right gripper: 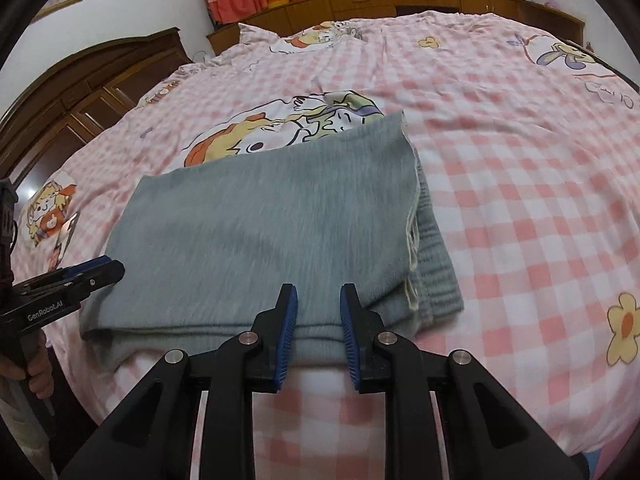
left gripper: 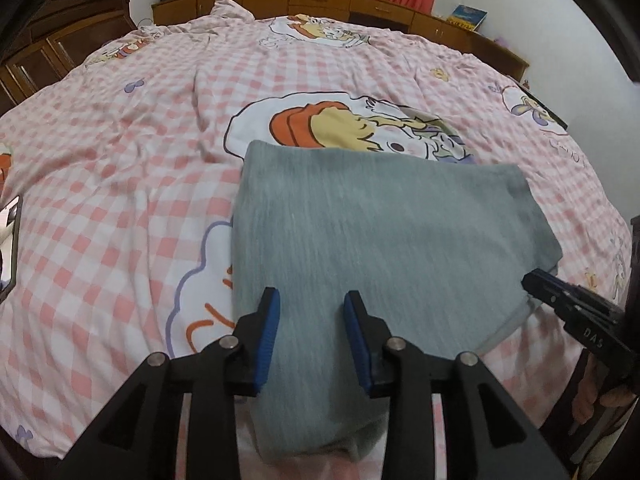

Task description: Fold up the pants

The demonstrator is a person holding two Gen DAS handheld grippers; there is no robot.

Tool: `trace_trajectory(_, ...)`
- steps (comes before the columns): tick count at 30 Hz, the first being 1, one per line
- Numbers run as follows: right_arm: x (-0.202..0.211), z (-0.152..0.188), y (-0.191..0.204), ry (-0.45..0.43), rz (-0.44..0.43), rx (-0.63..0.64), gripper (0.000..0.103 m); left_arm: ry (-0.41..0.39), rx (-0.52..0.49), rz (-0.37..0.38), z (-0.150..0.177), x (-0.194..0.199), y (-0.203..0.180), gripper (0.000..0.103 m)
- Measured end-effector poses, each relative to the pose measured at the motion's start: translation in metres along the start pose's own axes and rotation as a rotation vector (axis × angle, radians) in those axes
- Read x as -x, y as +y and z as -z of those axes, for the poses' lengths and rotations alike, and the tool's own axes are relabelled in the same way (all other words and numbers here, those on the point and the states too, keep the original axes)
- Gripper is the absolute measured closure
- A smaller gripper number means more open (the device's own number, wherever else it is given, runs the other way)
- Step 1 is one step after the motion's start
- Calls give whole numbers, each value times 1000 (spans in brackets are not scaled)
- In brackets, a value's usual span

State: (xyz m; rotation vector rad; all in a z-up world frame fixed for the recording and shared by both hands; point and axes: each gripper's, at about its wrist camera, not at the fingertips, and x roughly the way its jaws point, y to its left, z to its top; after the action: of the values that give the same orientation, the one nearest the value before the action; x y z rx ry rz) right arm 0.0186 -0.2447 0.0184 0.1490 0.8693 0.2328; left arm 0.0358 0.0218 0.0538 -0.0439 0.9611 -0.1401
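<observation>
Partly, the left claw point(left gripper: 312, 300) perhaps hides the pants' point(left gripper: 384, 224) near edge.

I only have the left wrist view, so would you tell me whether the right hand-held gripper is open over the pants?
Observer: Yes, the right hand-held gripper stands open, fingers apart over the near folded edge of the grey pants.
Operator: What lies along the pants' right-hand edge?
Observer: A ribbed waistband pokes out beneath the top layer, whose cut edge is frayed.
Operator: And beyond that?
Observer: The pink checked bedsheet, with a yellow flower print on it.
</observation>
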Motion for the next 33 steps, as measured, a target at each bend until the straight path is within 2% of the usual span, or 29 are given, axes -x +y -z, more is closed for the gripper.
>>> trace_trajectory(5, 3, 6, -5, 3, -18, -21, 80, 0, 23, 32, 10, 6, 8, 68)
trace_trajectory(9, 16, 9, -4, -3, -1, -31, 80, -1, 33, 42, 10, 12, 10, 68)
trace_trajectory(11, 23, 9, -6, -22, 22, -40, 74, 2, 40, 44, 10, 13, 12, 68)
trace_trajectory(13, 27, 7, -9, -32, 40, -55, 62, 5, 47, 43, 12, 17, 13, 67)
trace_trajectory(16, 32, 3, -17, -41, 44, -100, 59, 7, 63, 11, 16, 23, 17, 60)
trace_trajectory(19, 34, -3, -24, -53, 17, -139, 54, 11, 88, 11, 20, 30, 24, 59)
trace_trajectory(22, 35, -10, -29, -59, -5, -172, 49, -18, 96, 11, 18, 40, 27, 59)
trace_trajectory(27, 30, -16, -38, -55, 11, -226, 46, -46, 88, 31, 7, 47, 18, 59)
trace_trajectory(33, 15, 0, -59, -3, 4, -368, 46, -30, 52, 94, -1, 36, -15, 59)
